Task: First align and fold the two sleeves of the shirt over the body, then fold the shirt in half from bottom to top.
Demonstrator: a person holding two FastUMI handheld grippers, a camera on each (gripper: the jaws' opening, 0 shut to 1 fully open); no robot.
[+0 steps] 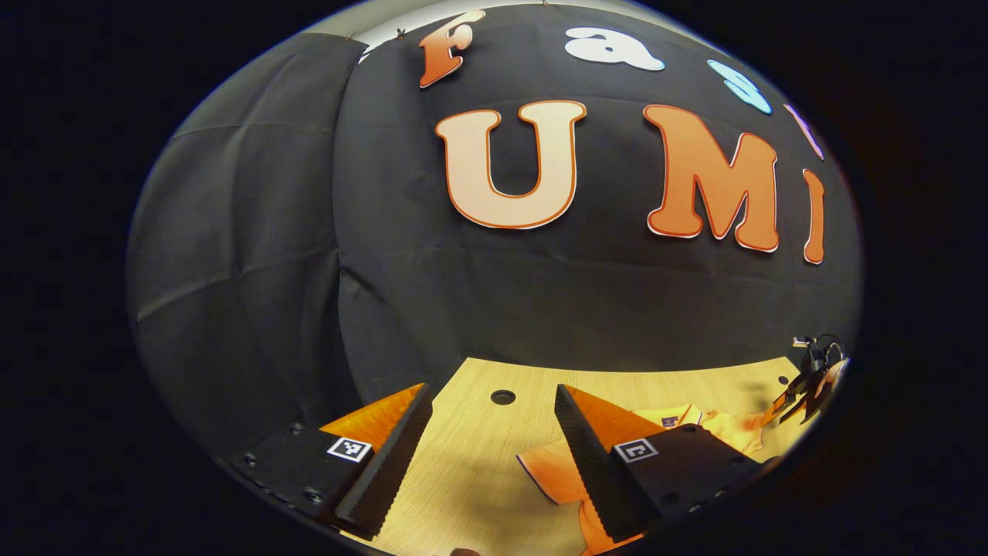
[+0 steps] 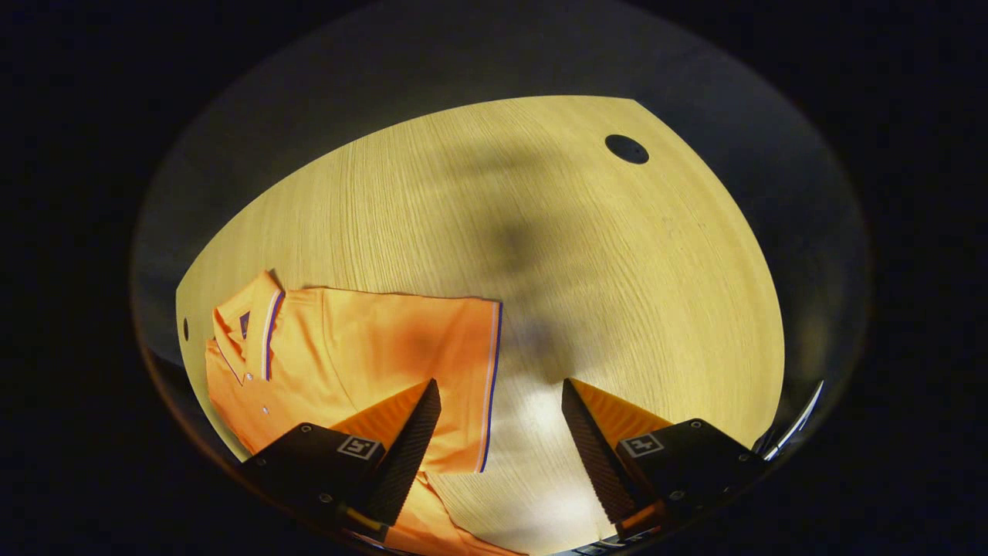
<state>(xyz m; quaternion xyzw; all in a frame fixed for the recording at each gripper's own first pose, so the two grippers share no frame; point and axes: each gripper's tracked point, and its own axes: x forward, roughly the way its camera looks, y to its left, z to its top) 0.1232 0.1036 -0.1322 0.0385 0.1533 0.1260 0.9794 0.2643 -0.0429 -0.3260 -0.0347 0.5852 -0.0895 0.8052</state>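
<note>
The orange shirt (image 2: 363, 363) lies flat near the left edge of the wooden worktop (image 2: 617, 270), while the left gripper (image 1: 490, 455) and right gripper (image 2: 498, 440) hover spread, holding nothing.

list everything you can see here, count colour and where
orange polo shirt with striped collar and sleeve trim: 1, orange, flat on the table's left part in the right gripper view
light wooden table: 1, pale wood, under the shirt
round dark hole: 1, dark, in the tabletop toward its far edge
black cloth wall: 1, black, behind the table
left gripper: 1, open above the table beside the shirt
right gripper: 1, open over the sleeve edge
</note>
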